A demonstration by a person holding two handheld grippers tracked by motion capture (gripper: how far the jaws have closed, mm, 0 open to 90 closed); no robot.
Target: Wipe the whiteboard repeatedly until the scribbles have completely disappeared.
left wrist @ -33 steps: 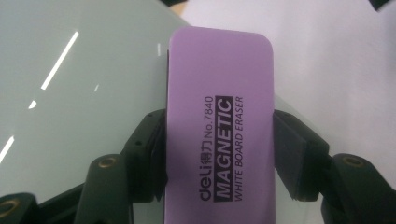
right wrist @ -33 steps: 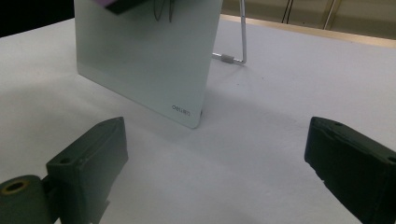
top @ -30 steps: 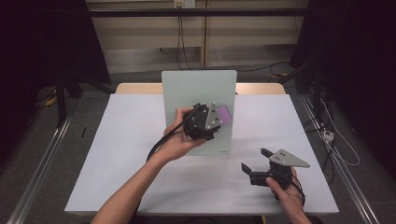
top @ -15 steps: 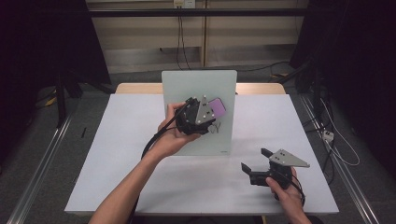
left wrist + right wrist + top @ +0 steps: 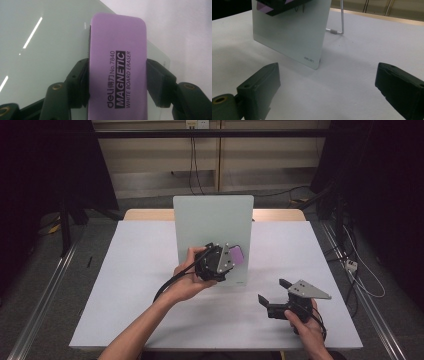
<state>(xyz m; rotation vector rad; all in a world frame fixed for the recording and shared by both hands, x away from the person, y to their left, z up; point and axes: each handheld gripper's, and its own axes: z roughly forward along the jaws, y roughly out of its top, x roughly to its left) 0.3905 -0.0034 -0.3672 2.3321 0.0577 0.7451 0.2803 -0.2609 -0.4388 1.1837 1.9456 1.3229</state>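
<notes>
A small pale green whiteboard [image 5: 212,225] stands upright on a wire stand at the table's middle. My left gripper [image 5: 227,260] is shut on a purple magnetic whiteboard eraser [image 5: 236,255], held against the board's lower right face. In the left gripper view the eraser [image 5: 116,67] sits between both black pads [image 5: 81,80], with the board [image 5: 42,50] behind it. My right gripper [image 5: 272,295] rests low on the table at the right, open with nothing between its fingers. In the right gripper view the board [image 5: 292,32] stands ahead, the eraser [image 5: 265,7] at its top left.
The white table [image 5: 125,285] has bare room left of the board and along the front. The board's wire stand [image 5: 337,31] juts out behind it. A wooden table edge [image 5: 277,215] shows at the back, with cables on the floor beyond.
My left gripper went up with the eraser, then came back down the board's face to its lower right part. The right gripper stayed where it was.
</notes>
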